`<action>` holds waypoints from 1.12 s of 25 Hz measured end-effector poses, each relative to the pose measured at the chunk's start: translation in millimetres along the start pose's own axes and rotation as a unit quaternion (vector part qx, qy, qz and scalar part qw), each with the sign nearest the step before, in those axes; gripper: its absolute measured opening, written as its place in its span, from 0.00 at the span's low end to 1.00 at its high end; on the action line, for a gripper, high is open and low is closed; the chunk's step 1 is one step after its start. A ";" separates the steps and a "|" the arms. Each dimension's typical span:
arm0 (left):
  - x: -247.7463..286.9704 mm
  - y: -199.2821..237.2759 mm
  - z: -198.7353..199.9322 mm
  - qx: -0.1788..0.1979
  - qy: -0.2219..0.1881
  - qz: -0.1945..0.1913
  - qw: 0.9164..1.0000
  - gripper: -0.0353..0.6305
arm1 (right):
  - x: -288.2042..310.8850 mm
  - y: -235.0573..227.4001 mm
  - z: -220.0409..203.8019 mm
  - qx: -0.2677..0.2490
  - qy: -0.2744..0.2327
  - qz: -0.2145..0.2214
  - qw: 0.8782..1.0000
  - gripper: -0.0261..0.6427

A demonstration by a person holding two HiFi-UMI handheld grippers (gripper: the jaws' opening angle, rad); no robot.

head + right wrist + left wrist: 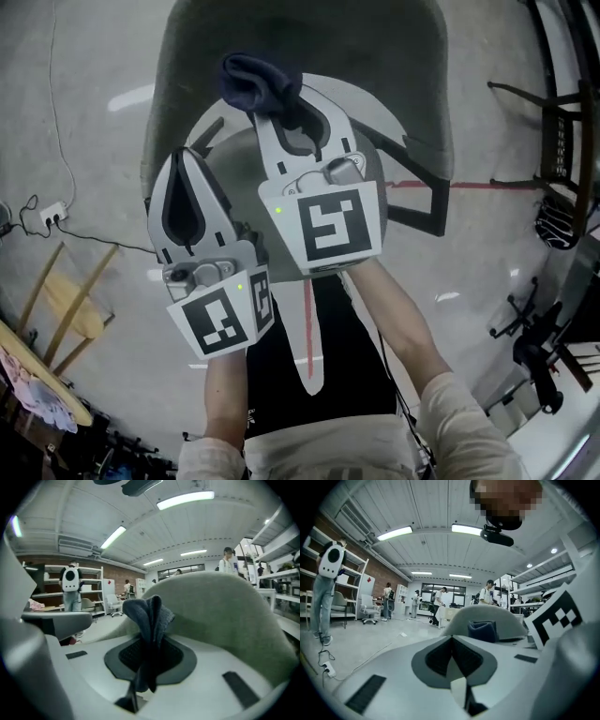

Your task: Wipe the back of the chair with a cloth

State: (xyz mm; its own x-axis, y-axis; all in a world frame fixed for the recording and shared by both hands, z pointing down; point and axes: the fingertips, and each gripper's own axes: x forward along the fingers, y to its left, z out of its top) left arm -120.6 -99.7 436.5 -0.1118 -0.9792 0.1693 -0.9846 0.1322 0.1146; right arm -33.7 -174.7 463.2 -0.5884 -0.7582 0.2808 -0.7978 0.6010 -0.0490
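Note:
A grey-green chair back (300,47) curves across the top of the head view. My right gripper (279,101) is shut on a dark blue cloth (261,82), bunched up at its tips just over the chair's seat side. In the right gripper view the cloth (147,616) stands up between the jaws with the chair back (225,616) close behind it. My left gripper (185,157) is lower and to the left, shut with nothing in it. The left gripper view shows its jaws meeting at the tip (452,639), with the chair back (487,617) and cloth (483,631) beyond.
A power strip with a cable (52,216) lies on the floor at left, near wooden pieces (70,309). A black frame chair (562,159) stands at right, and a red floor line (487,185) runs toward it. People and shelving (328,573) stand in the background.

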 end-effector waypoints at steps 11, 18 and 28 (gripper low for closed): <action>-46.1 71.8 -11.5 -0.019 -0.013 0.121 0.992 0.08 | 14.8 126.6 -42.8 -0.055 0.045 0.205 0.976 0.13; -54.8 81.1 -18.7 -0.025 -0.012 0.136 0.990 0.08 | 18.9 147.8 -59.2 -0.057 0.056 0.242 0.967 0.13; -45.3 77.0 -25.0 -0.020 -0.004 0.117 0.993 0.08 | 46.9 125.9 -58.5 -0.020 0.039 0.209 0.977 0.13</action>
State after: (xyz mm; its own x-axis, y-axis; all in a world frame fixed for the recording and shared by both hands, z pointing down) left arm -188.0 -41.3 462.1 -0.3388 -0.9219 0.1881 -0.9252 0.3628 0.1115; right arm -154.0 -119.8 526.3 -0.8484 -0.4244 0.3163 -0.4838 0.8642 -0.1382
